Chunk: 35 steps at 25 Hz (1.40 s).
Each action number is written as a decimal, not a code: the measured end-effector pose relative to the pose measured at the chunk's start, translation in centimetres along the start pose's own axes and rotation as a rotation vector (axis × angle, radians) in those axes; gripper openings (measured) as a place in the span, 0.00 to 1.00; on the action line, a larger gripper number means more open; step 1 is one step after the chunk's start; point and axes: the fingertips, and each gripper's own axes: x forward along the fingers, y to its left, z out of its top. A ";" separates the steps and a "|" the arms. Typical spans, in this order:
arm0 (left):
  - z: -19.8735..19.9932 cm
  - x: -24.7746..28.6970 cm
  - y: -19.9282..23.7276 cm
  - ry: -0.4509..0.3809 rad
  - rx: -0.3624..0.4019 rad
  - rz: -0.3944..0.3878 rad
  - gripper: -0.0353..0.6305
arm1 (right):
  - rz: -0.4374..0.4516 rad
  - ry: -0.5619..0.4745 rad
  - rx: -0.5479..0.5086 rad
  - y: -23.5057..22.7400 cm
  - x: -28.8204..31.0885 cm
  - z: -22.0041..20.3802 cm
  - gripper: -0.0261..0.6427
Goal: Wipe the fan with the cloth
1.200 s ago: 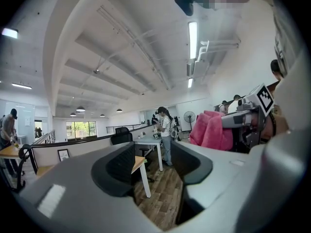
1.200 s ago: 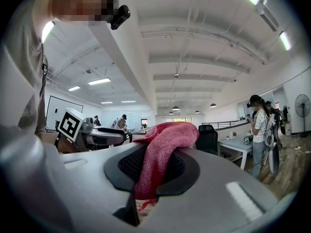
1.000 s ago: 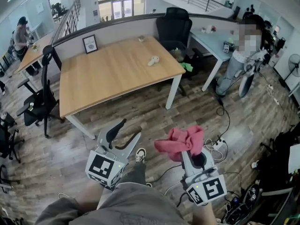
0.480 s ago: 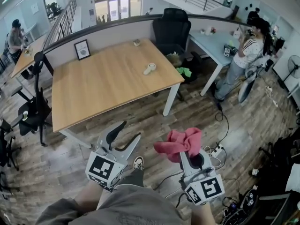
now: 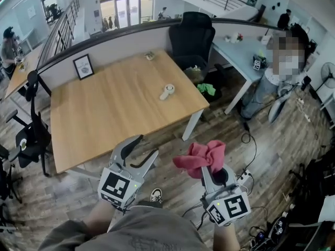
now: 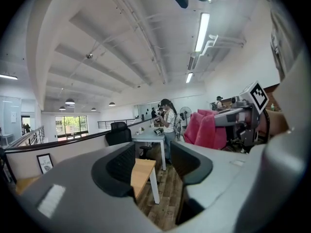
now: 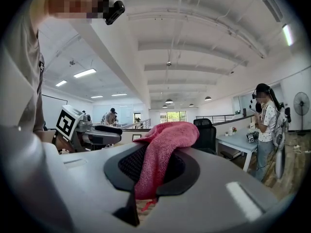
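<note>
As a person stands nr a wooden table (image 5: 115,103), the right tongs (image 5: 211,166) are clamped on a pink cloth (image 5: 200,157), which bunches up above the jaws. Left tongs (image 5: 140,151) are spread wide w/ nothing between them, held beside the right pair but apart from it. A small white item (image 5: 166,92), too small to identify, lies on the table's far half. A standing fan (image 5: 328,69) is at the room's right edge, well apart from both tongs.
</note>
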 end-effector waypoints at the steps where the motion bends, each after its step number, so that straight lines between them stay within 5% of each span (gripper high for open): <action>1: -0.1 0.7 1.0 0.001 0.001 -0.003 0.40 | -0.003 -0.001 0.000 -0.4 1.2 0.2 0.12; 20: -1.5 11.3 9.2 0.031 -0.038 0.054 0.40 | 0.054 0.015 -0.008 -8.3 14.0 0.3 0.12; 35: -1.2 26.2 14.1 0.116 -0.049 0.237 0.40 | 0.301 0.070 -0.021 -21.7 26.6 1.4 0.12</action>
